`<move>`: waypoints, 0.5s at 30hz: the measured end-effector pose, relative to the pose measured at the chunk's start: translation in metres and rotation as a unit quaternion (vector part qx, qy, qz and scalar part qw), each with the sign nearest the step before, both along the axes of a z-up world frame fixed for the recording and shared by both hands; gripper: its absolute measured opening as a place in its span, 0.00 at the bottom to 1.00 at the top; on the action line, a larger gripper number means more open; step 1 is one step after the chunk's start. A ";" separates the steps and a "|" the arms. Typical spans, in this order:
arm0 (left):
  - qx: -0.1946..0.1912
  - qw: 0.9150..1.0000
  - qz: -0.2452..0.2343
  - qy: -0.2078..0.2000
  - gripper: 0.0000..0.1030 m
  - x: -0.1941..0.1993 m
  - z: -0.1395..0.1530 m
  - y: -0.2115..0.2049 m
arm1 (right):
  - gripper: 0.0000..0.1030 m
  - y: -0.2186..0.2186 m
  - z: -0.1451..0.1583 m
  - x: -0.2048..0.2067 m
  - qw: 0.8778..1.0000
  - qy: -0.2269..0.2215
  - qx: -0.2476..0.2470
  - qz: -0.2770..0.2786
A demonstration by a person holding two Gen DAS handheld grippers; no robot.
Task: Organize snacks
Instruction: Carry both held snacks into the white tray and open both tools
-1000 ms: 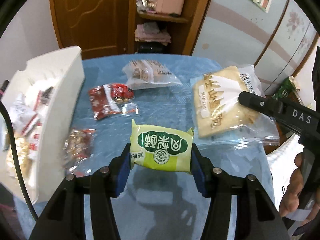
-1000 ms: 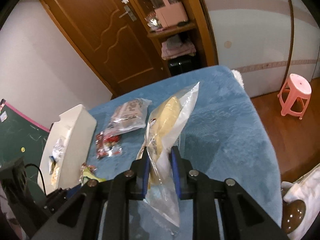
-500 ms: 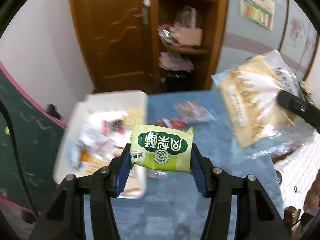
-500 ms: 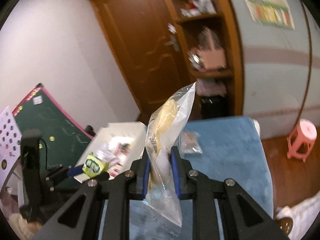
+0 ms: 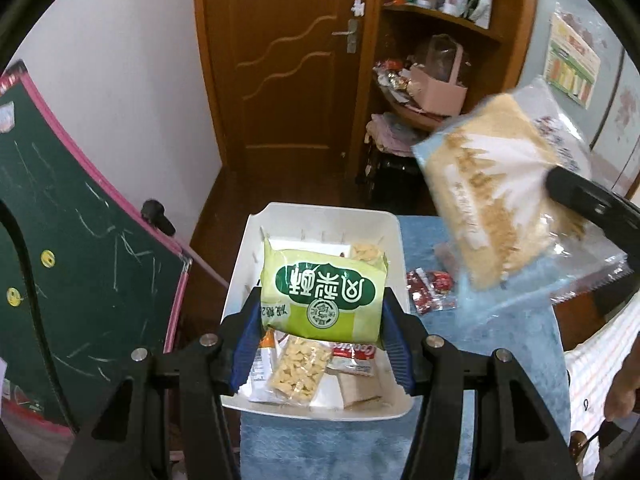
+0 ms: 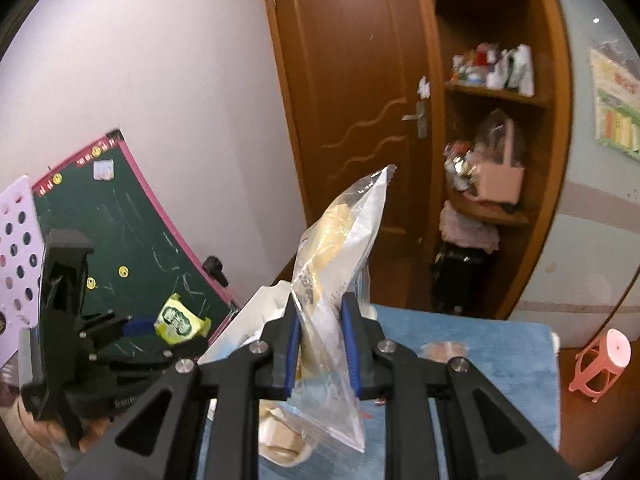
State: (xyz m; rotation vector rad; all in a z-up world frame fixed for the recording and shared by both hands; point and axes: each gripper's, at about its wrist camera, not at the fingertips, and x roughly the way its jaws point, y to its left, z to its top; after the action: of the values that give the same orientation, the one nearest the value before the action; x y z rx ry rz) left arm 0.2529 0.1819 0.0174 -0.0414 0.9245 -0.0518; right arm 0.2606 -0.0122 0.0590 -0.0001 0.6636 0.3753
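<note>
My left gripper (image 5: pixel 322 316) is shut on a green snack packet (image 5: pixel 322 292) and holds it above the white bin (image 5: pixel 392 240), which holds several snack packs. My right gripper (image 6: pixel 322 350) is shut on a clear bag of tan bread (image 6: pixel 332 248), held upright in the air. The same bag (image 5: pixel 492 204) shows in the left wrist view, to the right of the bin and above the blue table. The left gripper with the green packet (image 6: pixel 178 322) shows at the left of the right wrist view.
A red snack pack (image 5: pixel 430 290) lies on the blue tablecloth (image 5: pixel 500 356) right of the bin. A green chalkboard (image 5: pixel 80 264) leans at the left. A wooden door (image 5: pixel 288 68) and shelf (image 5: pixel 436 80) stand behind. A pink stool (image 6: pixel 600 360) is at the right.
Both grippers have risen and swung left with their packets. The left one has gone from the table's middle to above the white bin; the bread bag has been lifted off the table.
</note>
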 end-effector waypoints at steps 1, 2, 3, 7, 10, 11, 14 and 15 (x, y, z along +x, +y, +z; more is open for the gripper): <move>-0.004 1.000 0.001 0.005 0.53 0.005 -0.006 0.006 | 0.19 0.007 -0.005 0.007 1.000 0.004 -0.006 0.000; -0.007 1.000 0.001 0.010 0.53 0.010 -0.013 0.009 | 0.19 0.015 -0.010 0.013 1.000 0.008 -0.012 0.001; -0.010 1.000 0.002 0.015 0.53 0.014 -0.018 0.010 | 0.19 0.025 -0.018 0.023 1.000 0.016 -0.019 0.001; -0.014 0.999 0.010 0.037 0.53 0.030 -0.043 0.020 | 0.19 0.050 -0.044 0.052 0.998 0.047 -0.031 0.003; -0.012 0.998 0.018 0.054 0.57 0.039 -0.060 0.023 | 0.20 0.063 -0.067 0.070 0.996 0.080 -0.040 0.007; -0.011 0.998 0.023 0.057 0.61 0.041 -0.065 0.025 | 0.20 0.064 -0.074 0.073 0.995 0.089 -0.041 0.006; -0.017 0.997 0.030 0.064 0.68 0.043 -0.075 0.030 | 0.22 0.076 -0.094 0.083 0.991 0.117 -0.062 0.012; -0.019 0.997 0.033 0.065 0.71 0.043 -0.078 0.031 | 0.22 0.078 -0.098 0.085 0.990 0.122 -0.063 0.018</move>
State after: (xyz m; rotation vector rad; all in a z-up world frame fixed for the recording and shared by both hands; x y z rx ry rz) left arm 0.2964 0.2133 -0.0605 -0.1114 1.0522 -0.0050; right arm 0.3458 0.0658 -0.0392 -0.0868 0.9303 0.3718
